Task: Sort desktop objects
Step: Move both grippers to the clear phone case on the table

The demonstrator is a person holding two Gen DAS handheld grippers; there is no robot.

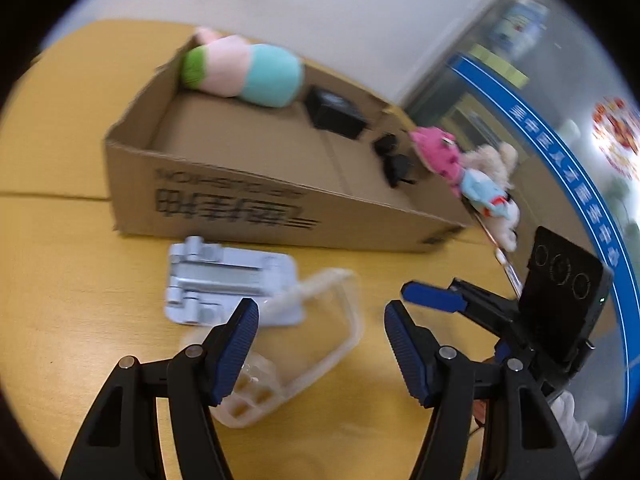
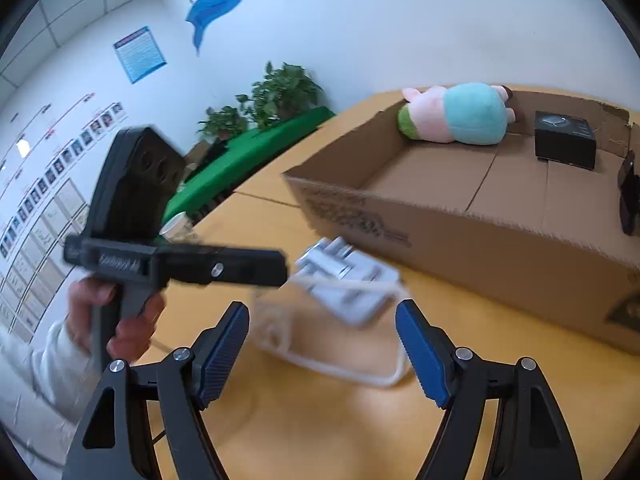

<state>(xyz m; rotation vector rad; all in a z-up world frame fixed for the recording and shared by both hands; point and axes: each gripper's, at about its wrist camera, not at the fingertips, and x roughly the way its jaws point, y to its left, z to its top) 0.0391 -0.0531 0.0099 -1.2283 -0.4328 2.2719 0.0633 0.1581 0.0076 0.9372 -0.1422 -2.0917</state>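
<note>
A clear phone case (image 1: 304,344) lies on the yellow table just ahead of my open, empty left gripper (image 1: 320,344). A silver folding phone stand (image 1: 228,284) lies beyond it, in front of the cardboard box (image 1: 256,208). In the right wrist view the clear case (image 2: 332,336) and the silver stand (image 2: 348,276) lie just ahead of my open, empty right gripper (image 2: 322,352). The box (image 2: 460,232) holds a pink and teal plush (image 2: 460,114), a black box (image 2: 566,140) and black adapters (image 1: 394,158). The other gripper (image 2: 180,264) is at the left.
Two small plush toys (image 1: 468,168) lean at the box's right end. The right gripper's body (image 1: 520,312) is at the right of the left wrist view. Green-covered furniture and potted plants (image 2: 276,96) stand past the table's far edge.
</note>
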